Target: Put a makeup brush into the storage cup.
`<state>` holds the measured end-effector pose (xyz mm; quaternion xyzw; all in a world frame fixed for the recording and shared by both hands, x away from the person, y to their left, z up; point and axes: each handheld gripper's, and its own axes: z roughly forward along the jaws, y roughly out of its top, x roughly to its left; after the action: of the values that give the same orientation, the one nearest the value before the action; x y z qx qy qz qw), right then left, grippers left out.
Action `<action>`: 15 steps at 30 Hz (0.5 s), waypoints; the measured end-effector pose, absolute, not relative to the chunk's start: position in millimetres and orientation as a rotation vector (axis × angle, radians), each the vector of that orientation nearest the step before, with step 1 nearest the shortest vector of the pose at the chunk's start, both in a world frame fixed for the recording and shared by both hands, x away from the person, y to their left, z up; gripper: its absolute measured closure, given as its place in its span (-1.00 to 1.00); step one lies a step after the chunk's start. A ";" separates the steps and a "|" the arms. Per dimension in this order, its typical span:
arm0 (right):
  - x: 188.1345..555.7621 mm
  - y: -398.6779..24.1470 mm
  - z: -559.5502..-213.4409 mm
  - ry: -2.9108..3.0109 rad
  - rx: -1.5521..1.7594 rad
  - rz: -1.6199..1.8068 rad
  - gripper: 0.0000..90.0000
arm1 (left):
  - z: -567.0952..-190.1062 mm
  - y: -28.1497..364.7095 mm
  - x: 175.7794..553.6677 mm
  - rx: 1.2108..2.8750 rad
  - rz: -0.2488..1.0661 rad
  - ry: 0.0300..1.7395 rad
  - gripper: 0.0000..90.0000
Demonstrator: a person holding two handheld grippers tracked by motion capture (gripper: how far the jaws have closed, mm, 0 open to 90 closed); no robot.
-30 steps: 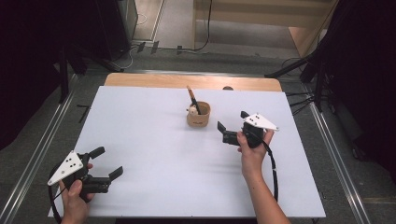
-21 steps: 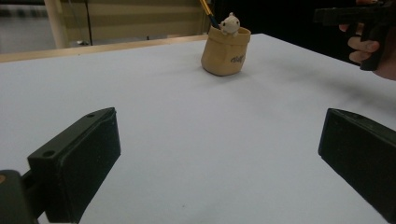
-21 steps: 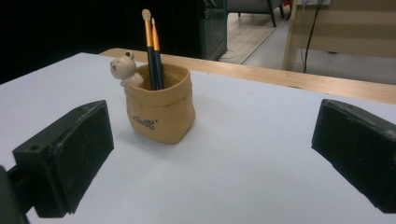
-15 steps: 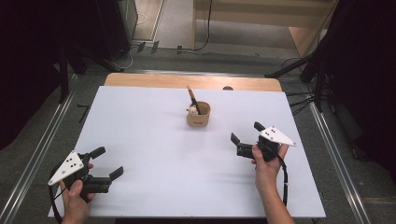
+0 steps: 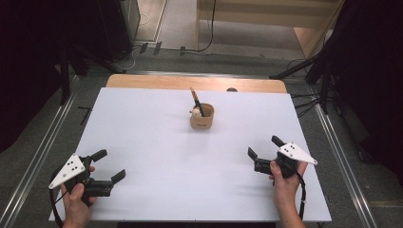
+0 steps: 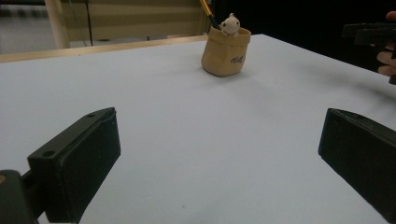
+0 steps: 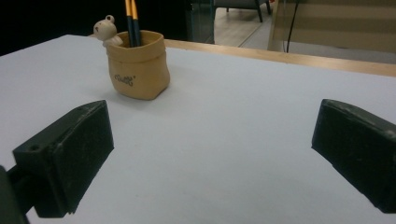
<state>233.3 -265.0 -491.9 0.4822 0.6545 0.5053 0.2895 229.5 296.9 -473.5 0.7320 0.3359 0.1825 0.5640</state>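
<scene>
The right gripper [image 5: 263,153] has drawn back from the cup [image 5: 202,117] over the last second: it was close beside the cup, and now it sits well off at the near right part of the desk [image 5: 142,142], low over the surface. Its jaws stand wide with nothing between them. From its own view the cup [image 7: 138,65] lies ahead and to the left, upright, with two pencils [image 7: 130,21] and a small bear figure [image 7: 106,30] at the rim.

The left gripper [image 5: 108,165] has not moved; it rests at the near left corner, jaws also wide and empty, the cup [image 6: 225,51] well ahead and slightly right of it.

The retreat with empty jaws suggests the pencils are already delivered into the cup and the work is likely finished, both hands returning to rest.
</scene>
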 end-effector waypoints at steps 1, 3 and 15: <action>231.0 -268.1 -493.6 1.742 1.287 1.345 -1.00 | -473.5 296.9 229.4 1.723 0.430 0.790 -1.00; 227.1 -272.0 -495.6 1.733 1.300 1.348 -1.00 | -473.4 296.9 229.3 1.722 0.430 0.789 -1.00; 201.5 -295.7 -502.0 1.714 1.325 1.331 -1.00 | -473.2 296.5 228.8 1.727 0.431 0.786 -1.00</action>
<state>201.5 -295.7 -502.0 0.4978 0.6441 0.5003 0.2951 228.8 296.5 -473.2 0.7338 0.3338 0.1829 0.5628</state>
